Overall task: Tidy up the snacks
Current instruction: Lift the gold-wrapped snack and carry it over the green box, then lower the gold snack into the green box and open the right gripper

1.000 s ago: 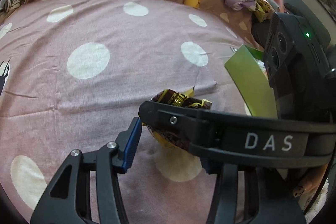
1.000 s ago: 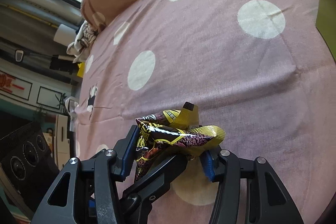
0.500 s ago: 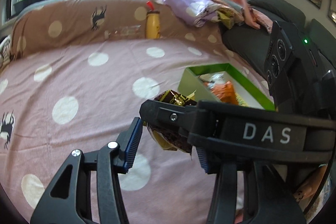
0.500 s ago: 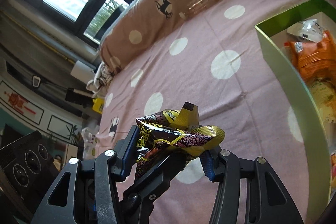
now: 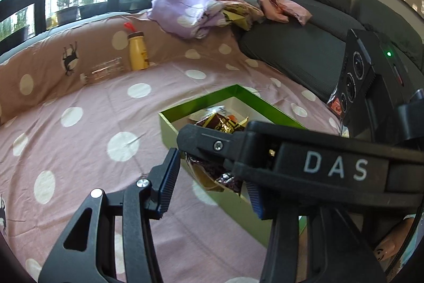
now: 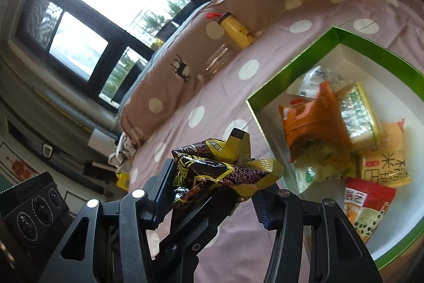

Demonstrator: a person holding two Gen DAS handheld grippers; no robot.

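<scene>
Crinkled foil, dark brown and yellow, makes up the snack packet (image 6: 222, 163) that the right gripper (image 6: 212, 192) carries above the pink dotted bedsheet (image 5: 79, 150), just beside the near wall of the green box (image 6: 371, 49). Its fingers (image 6: 163, 190) are closed on the packet's bunched lower part, so the printed upper end sticks up free above them. From the left wrist view the same packet (image 5: 220, 123) shows behind the right gripper's black body, in front of the box (image 5: 201, 102). The left gripper (image 5: 209, 184) hangs close by with its fingers (image 5: 169, 177) spread apart and nothing between them. I judge the packet light and soft: it crumples under the squeeze, and the glossy film looks slippery, so a hold on the gathered middle seems safer than one on a flat sealed edge. What is inside may be brittle, so a firm squeeze could crush it. The box already holds an orange packet (image 6: 304, 123), a green-edged one (image 6: 357, 113), a red one (image 6: 368, 200) and others, loosely heaped, leaving white floor near the corners where this one could drop with little risk of bouncing out.
</scene>
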